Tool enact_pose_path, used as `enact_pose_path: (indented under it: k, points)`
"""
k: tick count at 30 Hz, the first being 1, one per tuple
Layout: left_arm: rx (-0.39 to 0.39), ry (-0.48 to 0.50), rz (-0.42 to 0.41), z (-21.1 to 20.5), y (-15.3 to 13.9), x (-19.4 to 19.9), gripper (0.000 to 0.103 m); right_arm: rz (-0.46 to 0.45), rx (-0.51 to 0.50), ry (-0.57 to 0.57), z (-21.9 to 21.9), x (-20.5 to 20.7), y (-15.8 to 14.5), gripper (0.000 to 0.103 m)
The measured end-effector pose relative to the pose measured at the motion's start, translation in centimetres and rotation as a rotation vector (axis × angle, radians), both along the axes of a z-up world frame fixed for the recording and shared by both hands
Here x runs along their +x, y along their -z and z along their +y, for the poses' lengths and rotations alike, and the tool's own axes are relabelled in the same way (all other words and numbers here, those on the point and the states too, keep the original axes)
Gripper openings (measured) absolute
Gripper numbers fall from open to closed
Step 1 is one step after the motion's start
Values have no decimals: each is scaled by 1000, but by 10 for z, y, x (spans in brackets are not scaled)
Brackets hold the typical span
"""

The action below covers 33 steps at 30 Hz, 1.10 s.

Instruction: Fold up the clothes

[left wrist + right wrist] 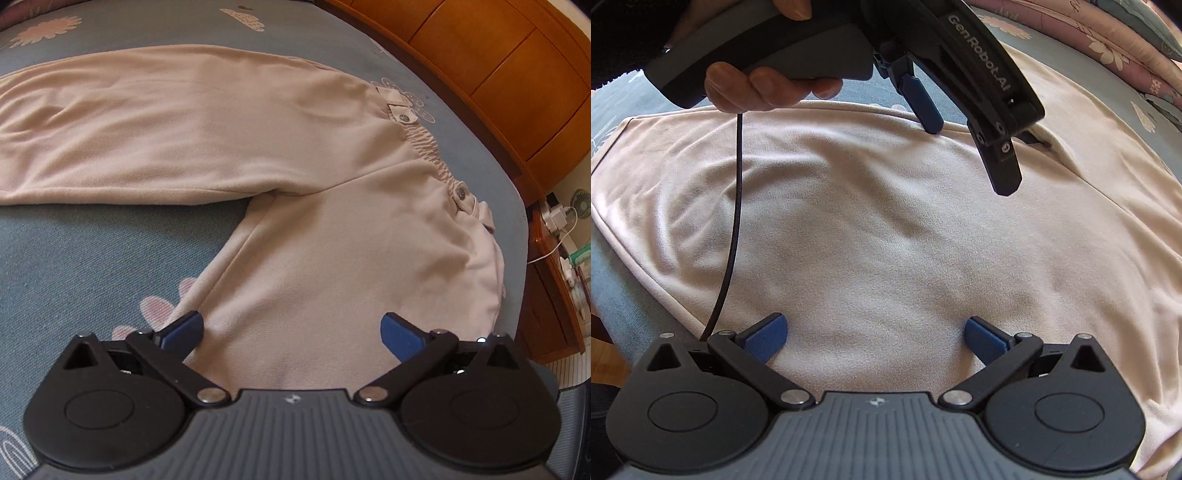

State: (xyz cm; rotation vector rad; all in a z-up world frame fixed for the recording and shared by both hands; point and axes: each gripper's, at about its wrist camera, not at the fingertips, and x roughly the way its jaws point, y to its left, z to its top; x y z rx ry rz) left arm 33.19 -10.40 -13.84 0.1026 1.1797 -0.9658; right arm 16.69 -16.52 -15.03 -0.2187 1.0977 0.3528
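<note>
Left gripper (291,328) nearest the lens, blue fingertips (184,326) spread wide, nothing between them — hovering over one leg of the cream trousers (229,122). Trousers spread flat on the blue patterned bedsheet (92,258), second leg stretched off to the left, elastic waistband (430,147) toward the wooden headboard (498,70). Right gripper (875,334) likewise agape and empty, directly above the cloth. Opposite it, a hand (768,86) on the other gripper's handle, black cable (737,206) dangling — one blue finger touching the fabric's far edge
</note>
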Motion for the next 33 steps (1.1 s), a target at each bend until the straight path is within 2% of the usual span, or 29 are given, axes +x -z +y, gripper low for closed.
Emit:
enact_pose_path:
  k: [3,6,10,15,18,20,22,27,29,32,33]
  points:
    - [-56,-11,43,4,-3,-3,102,-9,-1,6,2,-1,1,103]
    - [-14,6,25,-1,7,-8,102,-11,-2,8,3,-1,2,103]
    - [55,12,-66,14,11,-12,102,6,-7,1,5,2,2,103]
    - [126,-7,-73,30,-4,-25,102,44,-3,-10,7,10,-4,103]
    - [145,-16,-83,37,-14,-35,102,-61,34,80,-20,12,-27,103]
    - [146,-49,-58,41,-14,-38,102,-127,0,169,-39,21,-36,103]
    - [142,-78,-32,41,-12,-41,102,-155,-60,273,-64,31,-34,103]
    - [125,-98,4,32,-4,-48,102,-112,-89,446,-117,51,-3,103]
    - [125,-78,11,25,-3,-50,102,-93,-62,463,-130,44,6,103]
    - [126,-64,-1,19,-7,-50,102,-61,-15,508,-145,43,0,103]
    - [125,-69,3,19,-8,-49,102,-50,43,529,-150,41,-6,103]
